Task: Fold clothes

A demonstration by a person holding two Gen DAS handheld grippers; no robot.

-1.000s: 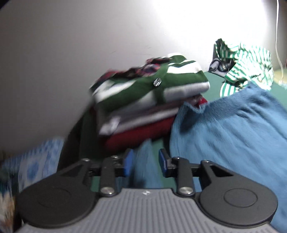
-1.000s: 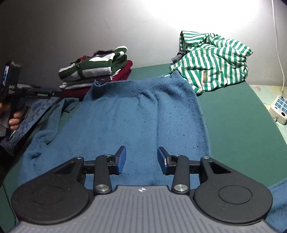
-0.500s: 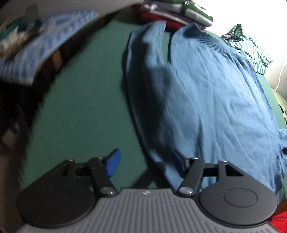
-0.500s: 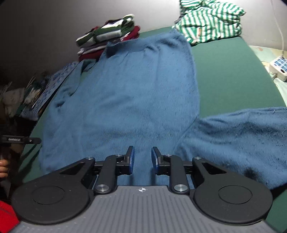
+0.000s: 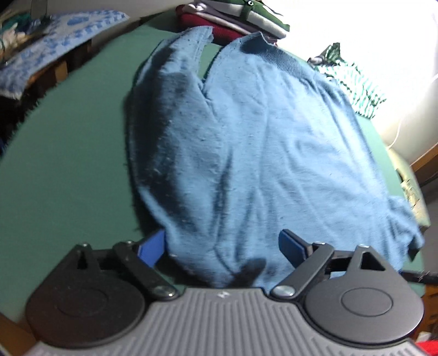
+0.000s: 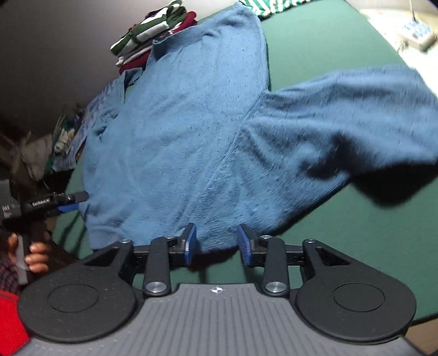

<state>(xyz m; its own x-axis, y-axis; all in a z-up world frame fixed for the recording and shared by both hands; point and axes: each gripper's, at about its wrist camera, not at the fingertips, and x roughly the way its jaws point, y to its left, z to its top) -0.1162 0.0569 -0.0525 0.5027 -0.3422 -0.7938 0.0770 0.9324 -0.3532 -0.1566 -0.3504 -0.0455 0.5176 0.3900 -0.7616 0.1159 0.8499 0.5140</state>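
Through my left wrist camera, my left gripper points down at the near edge of the blue sweater, which lies spread flat on the green table. My jaws stand wide and are opening further. The sweater's near edge lies in the gap between them, but neither blue pad presses on it; the left pad sits just at the cloth's side edge and the right pad is over the knit. One sleeve is folded in along the left side of the body, running away from me toward the far hem. Beyond that hem sits a stack of folded clothes, green and white on top, red beneath. A green-and-white striped garment lies crumpled at the far right, washed out by bright light.

Through my right wrist camera, my right gripper is at the sweater's near edge too, further along it. These jaws are about half apart and opening; a bit of the knit edge hangs between the pads, and I cannot see either pad pinching it. From here the other sleeve stretches out to the right across the table, its end blurred. At the left edge of this view I see my left gripper with its fingers at the sweater's side, held by my hand. The folded stack is at the far end, and a white power strip lies at the top right.
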